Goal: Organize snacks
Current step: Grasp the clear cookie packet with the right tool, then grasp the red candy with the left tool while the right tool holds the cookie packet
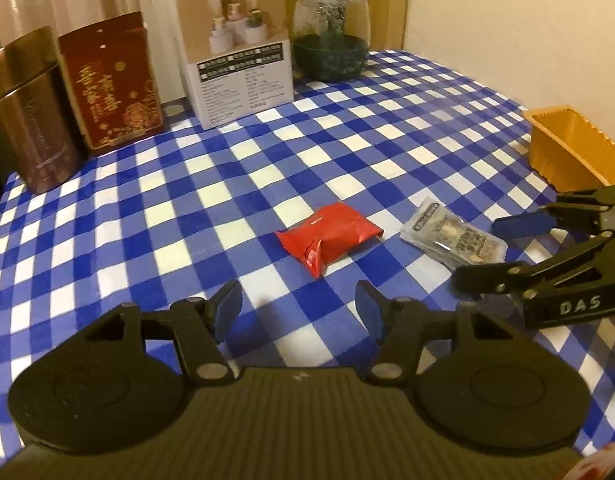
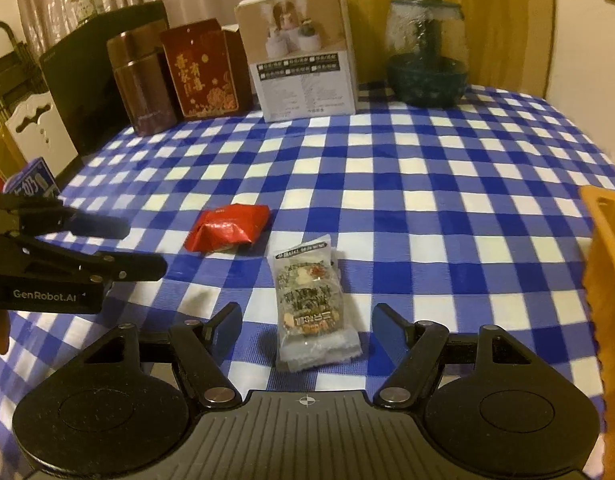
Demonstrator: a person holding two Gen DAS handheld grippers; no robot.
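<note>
A red snack packet [image 1: 327, 240] lies on the blue-and-white checked tablecloth [image 1: 187, 208], just ahead of my left gripper [image 1: 299, 308], which is open and empty. A clear packet of nut snack [image 2: 309, 304] lies between the open jaws of my right gripper [image 2: 307, 324], flat on the cloth. The clear packet also shows in the left wrist view [image 1: 453, 240], with the right gripper [image 1: 495, 248] around its right end. The red packet shows in the right wrist view [image 2: 227, 228], with the left gripper [image 2: 143, 248] to its left. A yellow tray [image 1: 571, 148] stands at the right.
Along the back stand a brown tin [image 1: 31, 112], a red box [image 1: 111, 84], a white carton [image 1: 235, 48] and a glass jar [image 1: 331, 32]. A blue carton [image 2: 31, 180] sits at the left table edge. The wall is close on the right.
</note>
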